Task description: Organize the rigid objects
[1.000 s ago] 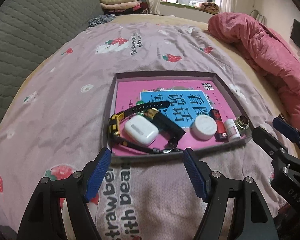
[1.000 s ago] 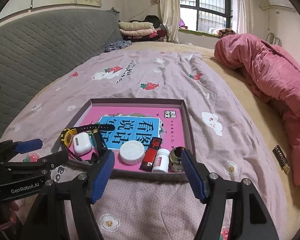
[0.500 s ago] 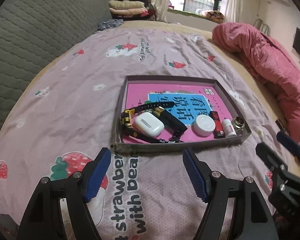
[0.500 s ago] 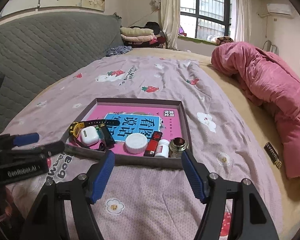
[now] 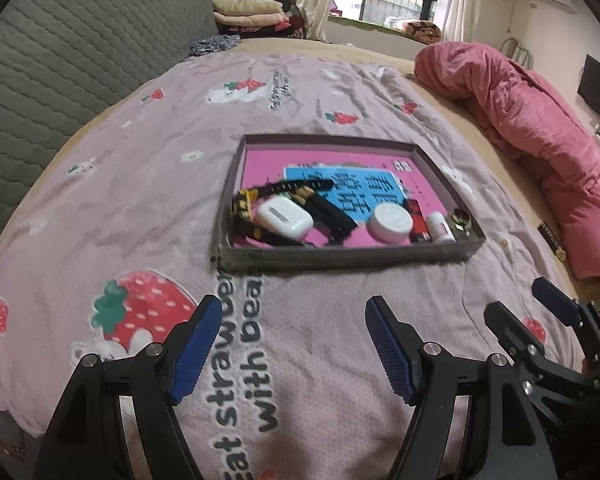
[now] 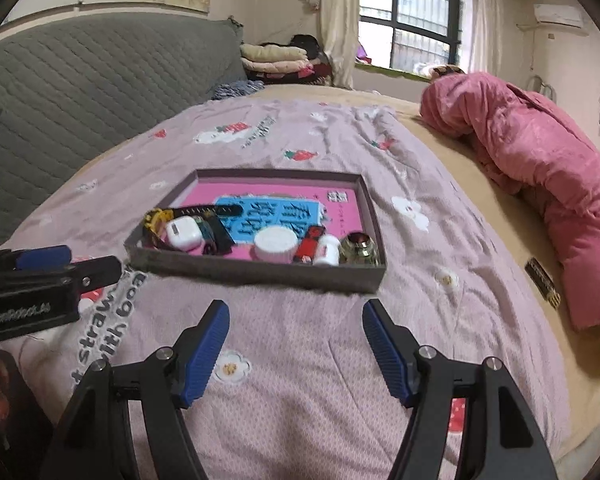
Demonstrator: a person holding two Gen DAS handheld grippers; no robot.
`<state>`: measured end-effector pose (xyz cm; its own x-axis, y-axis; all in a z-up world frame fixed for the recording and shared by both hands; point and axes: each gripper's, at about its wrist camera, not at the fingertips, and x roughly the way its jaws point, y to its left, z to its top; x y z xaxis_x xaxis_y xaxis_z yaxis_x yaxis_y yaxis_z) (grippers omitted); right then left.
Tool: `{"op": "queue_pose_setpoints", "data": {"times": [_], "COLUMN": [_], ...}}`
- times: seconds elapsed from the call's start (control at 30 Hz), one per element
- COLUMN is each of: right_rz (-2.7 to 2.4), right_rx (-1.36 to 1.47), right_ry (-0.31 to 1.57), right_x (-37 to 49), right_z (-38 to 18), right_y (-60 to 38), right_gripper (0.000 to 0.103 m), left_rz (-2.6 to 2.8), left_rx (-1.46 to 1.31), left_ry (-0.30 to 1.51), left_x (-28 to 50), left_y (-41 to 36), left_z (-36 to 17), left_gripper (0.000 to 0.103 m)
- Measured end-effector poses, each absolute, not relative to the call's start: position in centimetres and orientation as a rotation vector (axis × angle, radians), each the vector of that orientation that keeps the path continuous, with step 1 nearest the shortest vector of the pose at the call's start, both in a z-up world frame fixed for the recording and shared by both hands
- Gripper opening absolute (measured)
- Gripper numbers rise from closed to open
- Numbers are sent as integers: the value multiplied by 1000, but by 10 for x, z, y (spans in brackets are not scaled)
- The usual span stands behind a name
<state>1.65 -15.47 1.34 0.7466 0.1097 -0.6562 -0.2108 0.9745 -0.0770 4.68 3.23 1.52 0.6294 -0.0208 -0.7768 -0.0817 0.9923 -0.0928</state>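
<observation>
A shallow grey tray point(image 5: 340, 258) point(image 6: 260, 272) lies on the bed with a pink book point(image 5: 380, 180) inside. On it lie a black and yellow watch point(image 5: 260, 200) point(image 6: 160, 216), a white earbud case point(image 5: 286, 218) point(image 6: 184, 234), a white round jar point(image 5: 392, 222) point(image 6: 274, 244), a red lighter point(image 5: 418, 220) point(image 6: 310, 246), a small white bottle point(image 5: 440, 228) point(image 6: 328, 254) and a brass cap point(image 5: 462, 220) point(image 6: 358, 250). My left gripper point(image 5: 294, 344) is open and empty, well in front of the tray. My right gripper point(image 6: 296, 344) is open and empty too.
The bed has a pink strawberry-print blanket point(image 5: 140, 160). A rolled pink quilt point(image 5: 540, 140) lies at the right. A small dark object point(image 6: 542, 282) lies on the tan sheet. A grey padded headboard point(image 6: 80, 88) stands at the left. Folded bedding point(image 6: 276, 60) is at the back.
Both grippers have drawn back from the tray, which now sits farther off. Both stay open and empty. The things in the tray have not moved.
</observation>
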Motion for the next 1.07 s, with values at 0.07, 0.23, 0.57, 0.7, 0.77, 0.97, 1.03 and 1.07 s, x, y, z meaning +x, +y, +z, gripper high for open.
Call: {"op": "queue_pose_setpoints", "data": {"times": [0.07, 0.23, 0.57, 0.7, 0.77, 0.97, 1.03, 1.07], "right_rz": [165, 163, 160, 161, 159, 151, 150, 150], "right_rx": [-142, -166, -171, -170, -168, -162, -159, -156], "right_ry": [716, 721, 761, 767, 770, 786, 792, 795], "right_x": [16, 10, 13, 13, 14, 16, 18, 18], "right_z": [8, -6, -25, -27, -27, -32, -34, -36], "right_y": [-157, -154, -153, -153, -154, -157, -158, -159], "right_gripper": [69, 69, 69, 69, 69, 69, 69, 69], "left_rz": [31, 15, 2, 11, 17, 24, 33, 31], "left_rx": [-129, -89, -113, -114, -116, -115, -92, -89], "left_ry": [885, 922, 936, 944, 946, 953, 940, 940], "left_x": [42, 39, 39, 40, 40, 41, 41, 41], "left_y": [29, 16, 16, 19, 20, 20, 20, 21], "left_z": [8, -18, -34, -36, -37, -41, -42, -43], "left_gripper": [76, 76, 76, 76, 76, 76, 76, 76]}}
